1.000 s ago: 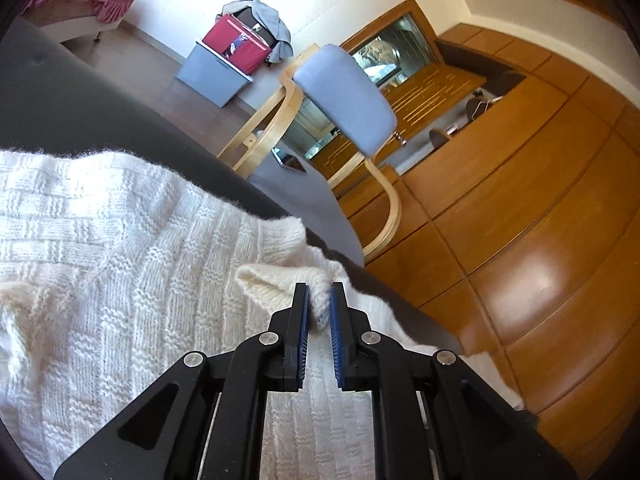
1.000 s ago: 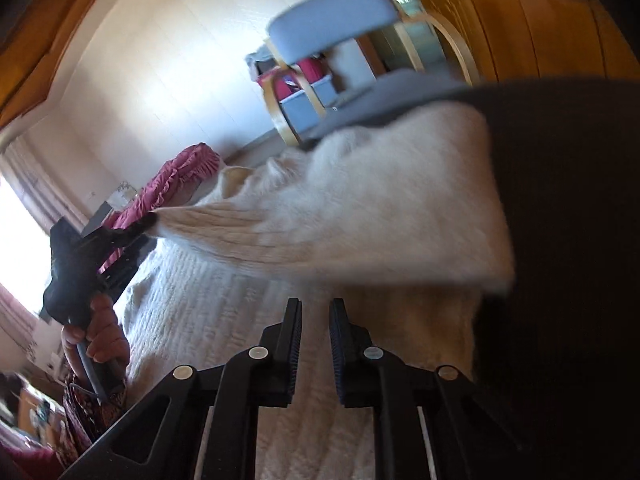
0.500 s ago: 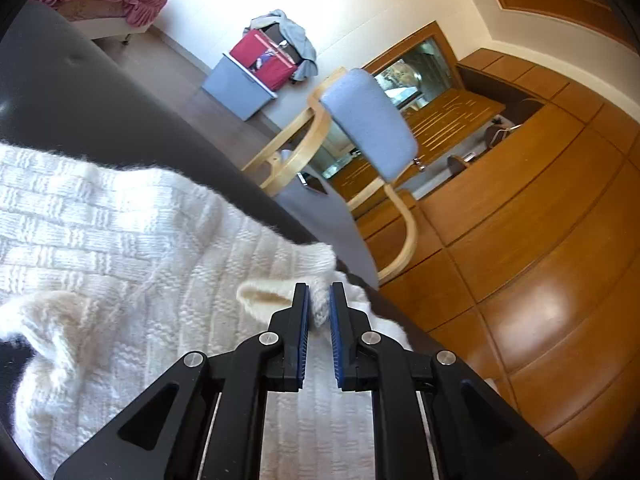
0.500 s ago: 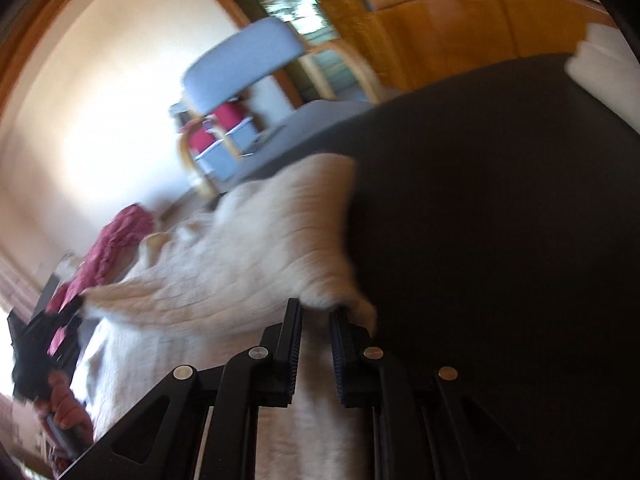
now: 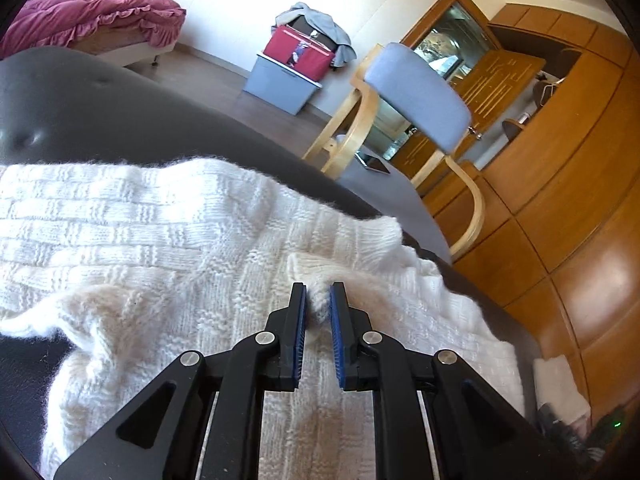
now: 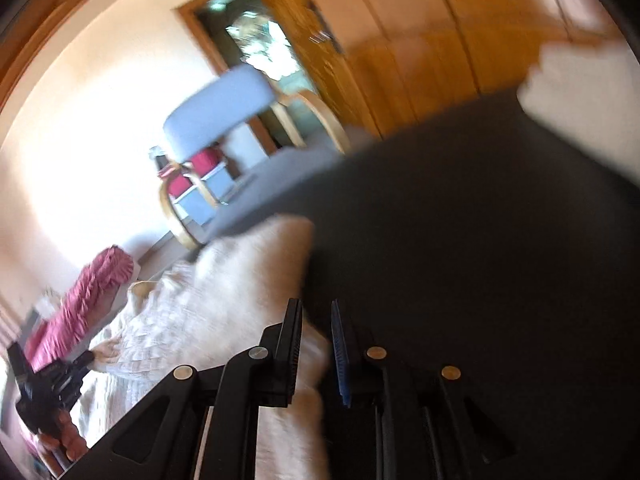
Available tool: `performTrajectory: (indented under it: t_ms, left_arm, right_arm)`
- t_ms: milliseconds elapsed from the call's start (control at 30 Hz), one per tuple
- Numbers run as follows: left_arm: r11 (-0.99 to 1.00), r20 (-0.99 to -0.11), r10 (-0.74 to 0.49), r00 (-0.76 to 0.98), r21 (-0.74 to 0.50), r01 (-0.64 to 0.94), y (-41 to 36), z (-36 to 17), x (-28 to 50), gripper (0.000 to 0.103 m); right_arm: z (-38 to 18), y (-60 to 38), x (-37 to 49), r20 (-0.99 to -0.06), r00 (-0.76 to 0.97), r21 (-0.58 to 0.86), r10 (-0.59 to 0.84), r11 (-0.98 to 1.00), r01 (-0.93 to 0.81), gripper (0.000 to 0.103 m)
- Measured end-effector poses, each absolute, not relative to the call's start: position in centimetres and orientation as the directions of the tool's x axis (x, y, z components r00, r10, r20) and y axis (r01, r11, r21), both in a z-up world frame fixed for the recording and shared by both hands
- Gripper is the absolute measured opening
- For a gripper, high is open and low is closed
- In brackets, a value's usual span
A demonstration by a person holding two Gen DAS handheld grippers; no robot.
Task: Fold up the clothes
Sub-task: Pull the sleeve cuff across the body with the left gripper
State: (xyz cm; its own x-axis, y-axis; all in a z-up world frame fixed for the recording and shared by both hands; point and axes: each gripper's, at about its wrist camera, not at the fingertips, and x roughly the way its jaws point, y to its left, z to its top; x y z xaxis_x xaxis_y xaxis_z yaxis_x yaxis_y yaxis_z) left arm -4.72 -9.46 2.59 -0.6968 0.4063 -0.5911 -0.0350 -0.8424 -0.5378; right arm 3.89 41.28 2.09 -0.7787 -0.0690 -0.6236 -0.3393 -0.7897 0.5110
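A white knitted sweater (image 5: 160,248) lies spread on a dark padded surface (image 5: 100,120). My left gripper (image 5: 318,300) is shut on a pinched fold of the sweater near a ribbed cuff (image 5: 376,236). In the blurred right wrist view, the sweater (image 6: 224,304) lies left of my right gripper (image 6: 316,312), whose jaws stand a little apart at the sweater's edge with a bit of white knit behind them; nothing is clearly gripped. The left gripper (image 6: 86,358) shows at the lower left there, held by a hand.
A grey-cushioned wooden chair (image 5: 416,92) stands beyond the surface. A red bag on a grey bin (image 5: 296,68) sits by the wall. A bed with pink bedding (image 5: 88,20) is at the far left. Wooden cabinets (image 5: 560,200) fill the right. Folded white cloth (image 6: 580,96) lies far right.
My left gripper has kept its hold and swung so more of the room shows. My right gripper has slid right off the sweater toward the bare dark surface and its jaws have widened.
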Motion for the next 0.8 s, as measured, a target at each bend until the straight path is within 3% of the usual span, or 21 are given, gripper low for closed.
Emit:
performTrajectory:
  t_ms: [300,367,433,467,533,633,800]
  left_arm:
    - [-0.895,-0.660,0.382,-0.647,-0.438,-0.082,-7.0,2.1,-5.1,0.016]
    - [-0.897,-0.666,0.374,-0.646,-0.438,-0.068,-7.2,1.9,-5.2,0.024]
    - [-0.896,-0.671,0.368,-0.644,-0.442,-0.051,-7.5,1.7,-5.2,0.030]
    - [-0.892,-0.668,0.367,-0.647,-0.450,-0.041,-7.7,1.7,-5.3,0.030]
    - [-0.887,-0.660,0.358,-0.661,-0.461,-0.019,-8.3,1.8,-5.2,0.030]
    - [-0.893,-0.633,0.291,-0.718,-0.448,0.033,-9.3,2.5,-4.5,0.030]
    - [-0.860,-0.516,0.271,-0.813,-0.509,0.037,-10.9,3.9,-2.8,0.031]
  right_arm:
    - [4.1,38.8,-2.2,-0.609,-0.782,0.496,-0.129,-0.832,-0.248,0.016]
    - [1.9,39.2,-3.3,-0.642,-0.758,0.493,-0.113,-0.818,-0.295,0.016]
    - [0.4,40.1,-3.2,-0.658,-0.749,0.482,-0.079,-0.808,-0.338,0.006]
    - [0.3,40.8,-2.9,-0.660,-0.750,0.476,-0.044,-0.797,-0.371,0.006]
    - [0.3,42.5,-2.0,-0.657,-0.753,0.475,0.028,-0.761,-0.442,0.006]
    - [-0.4,43.7,-1.6,-0.634,-0.773,0.545,-0.018,-0.720,-0.430,0.006]
    - [0.2,43.0,-2.1,-0.652,-0.758,0.490,0.017,-0.753,-0.439,0.008]
